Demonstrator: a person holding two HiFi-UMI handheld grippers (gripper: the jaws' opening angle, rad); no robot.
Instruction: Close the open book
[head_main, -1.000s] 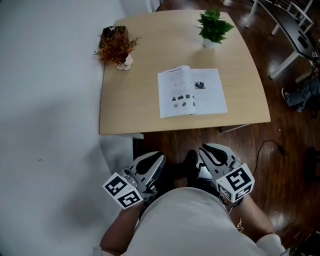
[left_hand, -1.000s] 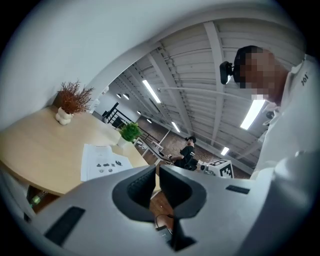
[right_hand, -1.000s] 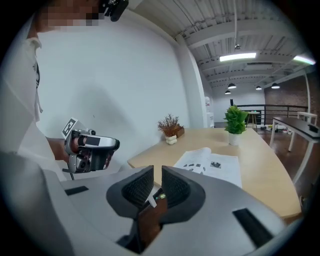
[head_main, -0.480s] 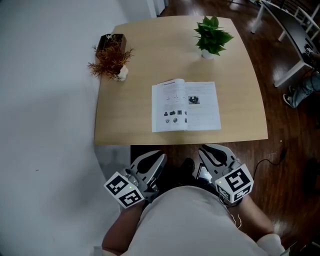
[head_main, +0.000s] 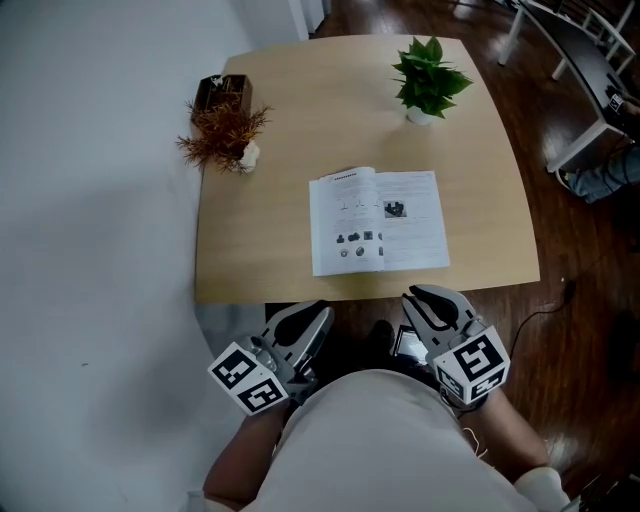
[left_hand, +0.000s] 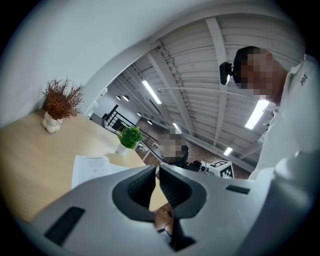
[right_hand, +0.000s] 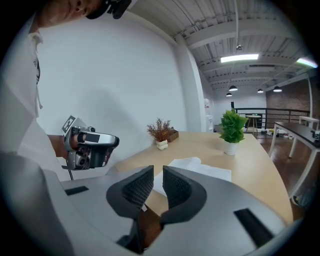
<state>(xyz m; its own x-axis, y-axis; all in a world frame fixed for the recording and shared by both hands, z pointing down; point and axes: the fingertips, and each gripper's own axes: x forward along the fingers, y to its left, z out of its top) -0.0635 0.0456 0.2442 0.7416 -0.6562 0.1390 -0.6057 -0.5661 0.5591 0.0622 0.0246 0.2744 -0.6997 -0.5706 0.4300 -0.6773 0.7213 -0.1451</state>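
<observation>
An open book (head_main: 378, 220) lies flat on the light wooden table (head_main: 300, 110), near its front edge, with white printed pages facing up. It also shows as the open book (left_hand: 92, 167) and the open book (right_hand: 195, 167) in the gripper views. Both grippers are held close to my body, below the table's near edge. My left gripper (head_main: 320, 312) (left_hand: 156, 169) is shut with nothing between its jaws. My right gripper (head_main: 413, 298) (right_hand: 158, 172) also has its jaws together and holds nothing. Neither touches the book.
A green potted plant (head_main: 428, 65) stands at the table's far right. A dried reddish plant (head_main: 222, 128) stands at its far left beside a white wall. A dark wood floor and another desk (head_main: 585, 60) lie to the right.
The table and book have come nearer in the head view, and the table's front edge now sits just above both grippers. The jaws have not changed.
</observation>
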